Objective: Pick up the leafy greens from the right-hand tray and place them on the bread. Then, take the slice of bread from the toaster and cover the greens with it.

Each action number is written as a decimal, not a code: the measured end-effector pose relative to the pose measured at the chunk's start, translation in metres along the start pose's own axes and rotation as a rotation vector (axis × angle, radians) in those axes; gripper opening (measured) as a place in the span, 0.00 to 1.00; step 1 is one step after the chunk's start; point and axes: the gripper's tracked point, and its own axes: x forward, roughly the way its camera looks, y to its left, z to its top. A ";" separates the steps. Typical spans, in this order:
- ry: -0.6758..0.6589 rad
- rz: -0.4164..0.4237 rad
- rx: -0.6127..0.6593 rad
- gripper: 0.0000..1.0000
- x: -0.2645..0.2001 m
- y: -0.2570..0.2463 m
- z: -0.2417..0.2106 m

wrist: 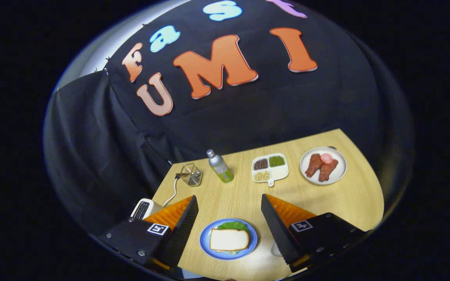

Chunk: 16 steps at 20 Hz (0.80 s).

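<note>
A blue plate (pixel 206 242) lies on the wooden table between my two fingers. On it a slice of bread (pixel 229 239) covers leafy greens (pixel 233 225), whose edge sticks out on the far side. My gripper (pixel 229 203) hovers above the plate, open, with nothing between its fingers. A white toaster (pixel 144 208) stands just left of my left finger, partly hidden behind it, with a cord running back from it.
Further back stand a small wire basket (pixel 191 174), a bottle with yellow-green liquid (pixel 220 167), a white divided tray with grains and greens (pixel 270 168) and a white plate with meat pieces (pixel 323 165). Black cloth walls off the far and left sides.
</note>
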 end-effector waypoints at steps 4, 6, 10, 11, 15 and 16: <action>-0.152 -0.091 -0.125 0.98 -0.034 -0.007 0.050; -0.214 -0.115 -0.166 0.98 -0.052 -0.003 0.070; -0.388 -0.145 -0.243 0.98 -0.086 0.007 0.120; -0.426 -0.159 -0.258 0.98 -0.093 0.009 0.129; -0.561 -0.158 -0.285 0.98 -0.116 0.024 0.159; -0.593 -0.164 -0.292 0.98 -0.121 0.025 0.166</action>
